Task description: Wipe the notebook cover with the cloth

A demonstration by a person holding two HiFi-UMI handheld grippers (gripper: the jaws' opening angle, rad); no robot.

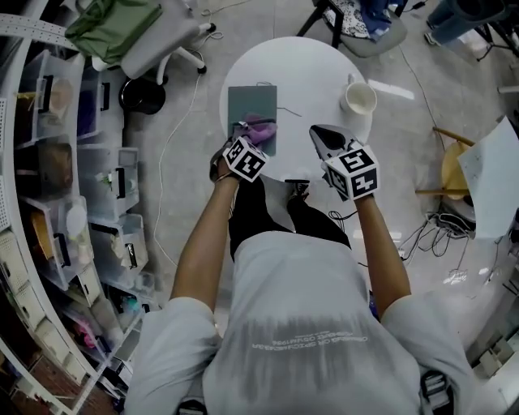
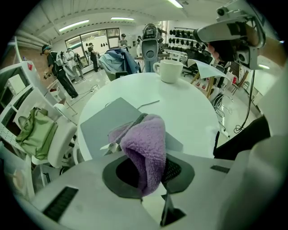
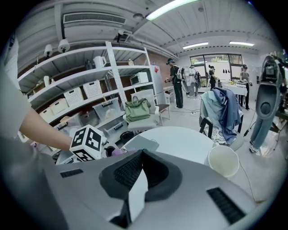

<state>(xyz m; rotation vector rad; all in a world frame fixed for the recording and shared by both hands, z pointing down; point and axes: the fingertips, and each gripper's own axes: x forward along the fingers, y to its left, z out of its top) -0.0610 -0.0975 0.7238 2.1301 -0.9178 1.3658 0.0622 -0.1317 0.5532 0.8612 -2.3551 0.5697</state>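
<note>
A grey notebook lies flat on the left part of the round white table. My left gripper is shut on a purple fleece cloth, which rests on the notebook's near end. In the left gripper view the cloth bulges out of the jaws over the notebook. My right gripper hovers above the table's near edge, to the right of the notebook, shut and holding nothing. The right gripper view shows the notebook and a bit of cloth past the jaws.
A white cup stands on the table's right side. Beyond the table's left stands an office chair with a green bag. Shelves with plastic bins line the left wall. Another chair and floor cables lie around.
</note>
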